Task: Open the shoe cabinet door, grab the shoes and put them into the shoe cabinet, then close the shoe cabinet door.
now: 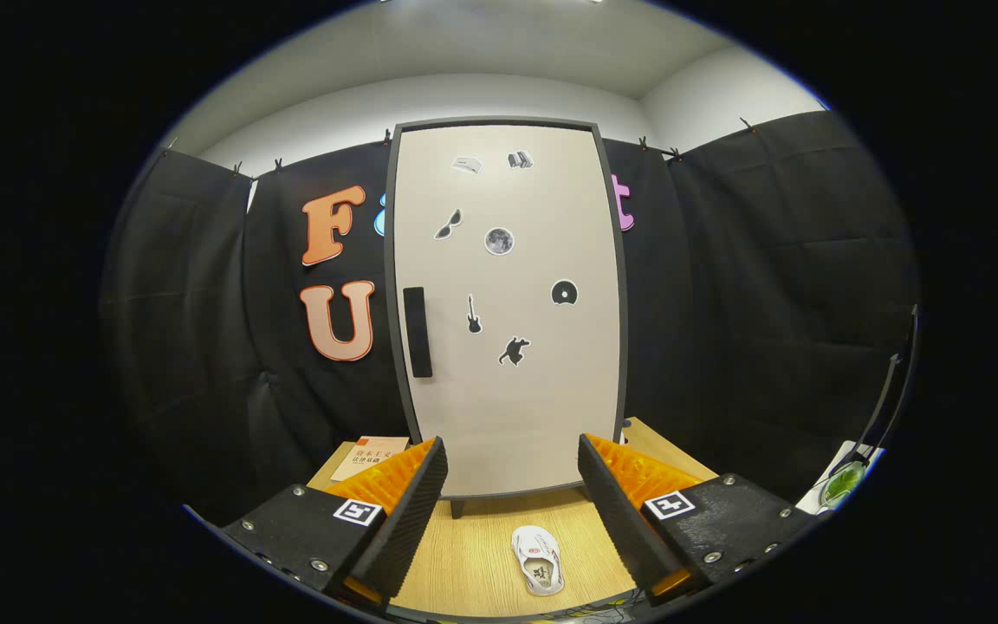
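The shoe cabinet [508, 381] stands upright on the wooden table, straight ahead beyond my fingers. Its pale door is shut, dotted with small stickers, and a dark vertical handle [417, 331] sits near its left edge. A small white shoe [538, 560] lies on the table in front of the cabinet, between my two fingers and a little right of centre, toe toward the cabinet. My gripper [512, 494] is open, with nothing between the fingers, held back from both shoe and cabinet.
The wooden table [464, 563] carries a book or pamphlet [369, 457] left of the cabinet, partly behind my left finger. Black cloth walls close in behind and on both sides. A green-tinted object [843, 482] sits at the far right.
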### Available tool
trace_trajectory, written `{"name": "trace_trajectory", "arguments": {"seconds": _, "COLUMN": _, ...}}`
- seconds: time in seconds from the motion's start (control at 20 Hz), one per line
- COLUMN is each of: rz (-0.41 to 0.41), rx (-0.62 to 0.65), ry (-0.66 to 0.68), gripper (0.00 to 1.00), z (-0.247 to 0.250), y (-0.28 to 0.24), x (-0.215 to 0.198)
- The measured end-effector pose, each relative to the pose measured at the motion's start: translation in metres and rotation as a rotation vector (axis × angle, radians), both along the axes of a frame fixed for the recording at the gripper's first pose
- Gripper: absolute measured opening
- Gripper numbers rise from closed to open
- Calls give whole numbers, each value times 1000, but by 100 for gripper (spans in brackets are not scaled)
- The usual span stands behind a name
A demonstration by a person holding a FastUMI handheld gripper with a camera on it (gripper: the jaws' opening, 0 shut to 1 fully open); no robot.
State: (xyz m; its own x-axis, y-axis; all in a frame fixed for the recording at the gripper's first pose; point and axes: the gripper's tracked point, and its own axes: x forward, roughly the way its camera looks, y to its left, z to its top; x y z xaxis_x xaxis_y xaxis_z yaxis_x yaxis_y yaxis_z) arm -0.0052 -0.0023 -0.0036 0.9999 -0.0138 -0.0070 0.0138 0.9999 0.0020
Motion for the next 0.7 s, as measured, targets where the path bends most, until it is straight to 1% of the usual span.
{"name": "trace_trajectory", "arguments": {"seconds": 0.35, "rz": -4, "rx": 3, "ry": 14, "gripper": 95, "z": -3, "y": 0, "x": 0}}
{"name": "trace_trajectory", "arguments": {"seconds": 0.7, "rz": 17, "rx": 1, "ry": 13, "gripper": 95, "z": 1, "y": 15, "x": 11}}
